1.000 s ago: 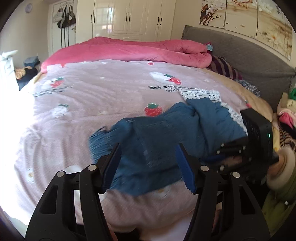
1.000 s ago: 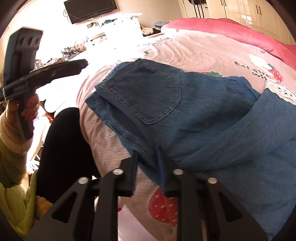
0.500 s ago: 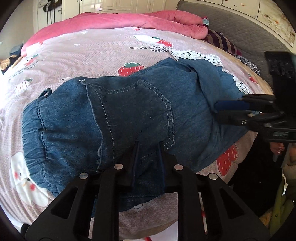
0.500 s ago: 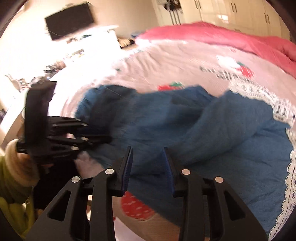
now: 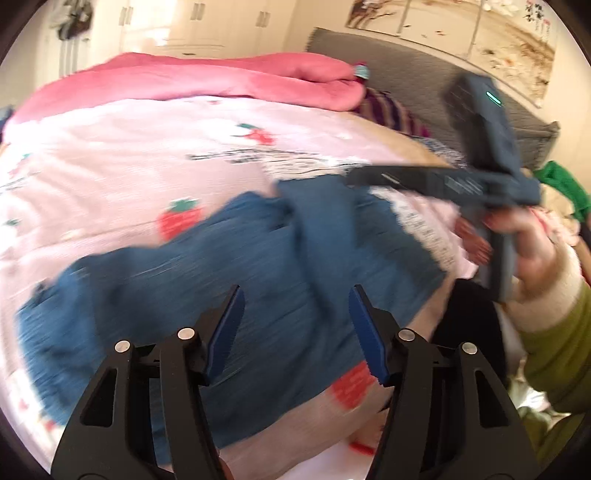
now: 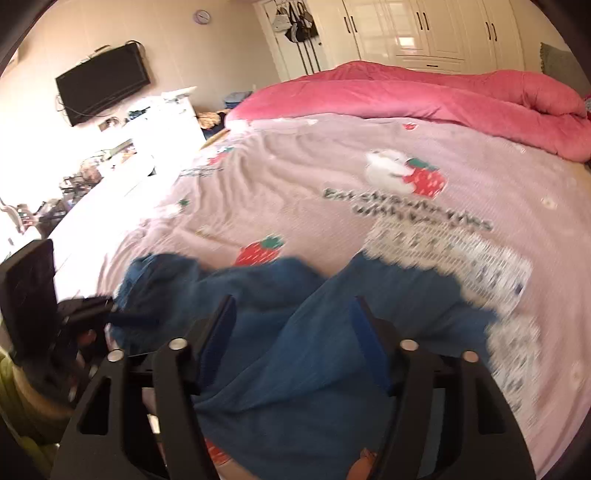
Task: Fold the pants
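Blue denim pants point(image 5: 258, 280) with white lace hems point(image 6: 461, 258) lie bunched at the near edge of a pink strawberry-print bed point(image 5: 129, 155). My left gripper point(image 5: 295, 314) is open and empty just above the pants. My right gripper point(image 6: 291, 321) is open and empty over the folded-over leg point(image 6: 332, 369). In the left wrist view the right gripper's body point(image 5: 461, 181) hovers above the lace hem at the right. In the right wrist view the left gripper point(image 6: 92, 314) sits at the waist end at the left. Both views are motion-blurred.
A rolled pink quilt point(image 6: 443, 96) lies along the far side of the bed. A grey headboard point(image 5: 406, 77) and striped pillow point(image 5: 391, 114) are at the right. A wall TV point(image 6: 103, 85), white desk point(image 6: 155, 133) and wardrobes point(image 6: 424, 29) stand beyond.
Both grippers were shut on the pants half a second ago; both have opened, let go and lifted back. The pants now lie on the bed.
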Tool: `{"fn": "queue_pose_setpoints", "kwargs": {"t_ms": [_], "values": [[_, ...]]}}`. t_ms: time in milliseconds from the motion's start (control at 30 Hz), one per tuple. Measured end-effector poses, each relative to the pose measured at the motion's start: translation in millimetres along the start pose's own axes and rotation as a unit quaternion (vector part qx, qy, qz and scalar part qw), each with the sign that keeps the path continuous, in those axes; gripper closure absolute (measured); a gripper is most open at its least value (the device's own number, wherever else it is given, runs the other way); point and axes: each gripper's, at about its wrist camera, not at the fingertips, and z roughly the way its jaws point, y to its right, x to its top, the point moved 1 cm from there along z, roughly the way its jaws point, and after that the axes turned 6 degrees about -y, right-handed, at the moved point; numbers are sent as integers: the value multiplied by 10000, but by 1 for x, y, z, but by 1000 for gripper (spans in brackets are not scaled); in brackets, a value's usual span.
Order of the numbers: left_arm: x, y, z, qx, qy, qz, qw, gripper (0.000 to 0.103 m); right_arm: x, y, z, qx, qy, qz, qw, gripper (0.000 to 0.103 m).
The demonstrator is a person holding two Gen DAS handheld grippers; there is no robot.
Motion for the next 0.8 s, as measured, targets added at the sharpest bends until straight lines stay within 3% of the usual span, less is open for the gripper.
{"fn": "queue_pose_setpoints", "kwargs": {"t_ms": [167, 233, 300, 367, 467, 700, 733, 800], "values": [[20, 11, 41, -603, -473, -175, 9969, 52, 43, 32, 35, -524, -445, -101, 9976, 32], [26, 7, 57, -644, -662, -353, 9951, 52, 54, 36, 56, -595, -739, -237, 9952, 28], [27, -2, 69, -656, -735, -563, 9935, 59, 61, 38, 77, -822, -1046, -468, 9900, 26], [26, -9, 76, -767, -779, -758, 9911, 73, 67, 41, 93, -951, -1220, -602, 9861, 26], [21, -12, 84, -783, -806, -750, 9908, 84, 75, 46, 119, -1043, -1467, -618, 9817, 26], [22, -18, 94, -865, -758, -776, 9903, 97, 90, 45, 153, -1160, -1901, -859, 9711, 26], [23, -18, 94, -875, -753, -762, 9904, 98, 91, 45, 158, -1169, -1997, -907, 9686, 29], [22, -18, 96, -885, -747, -736, 9905, 99, 90, 44, 165, -1146, -2134, -1022, 9648, 62]]}}
